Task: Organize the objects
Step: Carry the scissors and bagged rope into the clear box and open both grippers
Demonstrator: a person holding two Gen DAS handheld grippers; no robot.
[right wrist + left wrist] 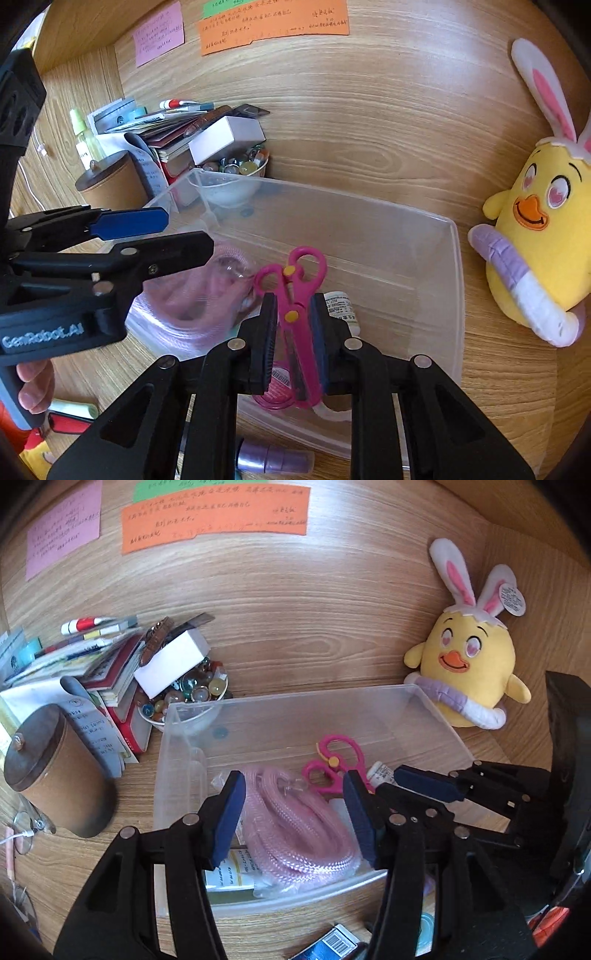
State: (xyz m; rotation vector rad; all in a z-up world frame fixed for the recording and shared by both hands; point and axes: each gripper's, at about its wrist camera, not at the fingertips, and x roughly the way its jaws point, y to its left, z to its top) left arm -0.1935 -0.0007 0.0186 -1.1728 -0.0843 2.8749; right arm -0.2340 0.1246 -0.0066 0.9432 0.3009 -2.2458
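A clear plastic bin (258, 709) (456, 280) stands on the wooden desk. In it lie a bagged pink rope coil (299, 823) (192, 306), pink scissors (336, 764) (299, 295) and a small white bottle (380, 773) (341, 306). My left gripper (295, 812) is open and empty, its fingers on either side of the rope coil above the bin. My right gripper (293, 339) is open, its pads on either side of the scissors' blades with gaps on both sides. The right gripper also shows in the left wrist view (428, 782).
A yellow chick plush (469, 664) (535, 236) sits right of the bin. A bowl of marbles (192, 690), a white box (171, 662), a book pile (107, 679) and a brown canister (55, 771) stand left. A purple tape roll (273, 459) lies in front.
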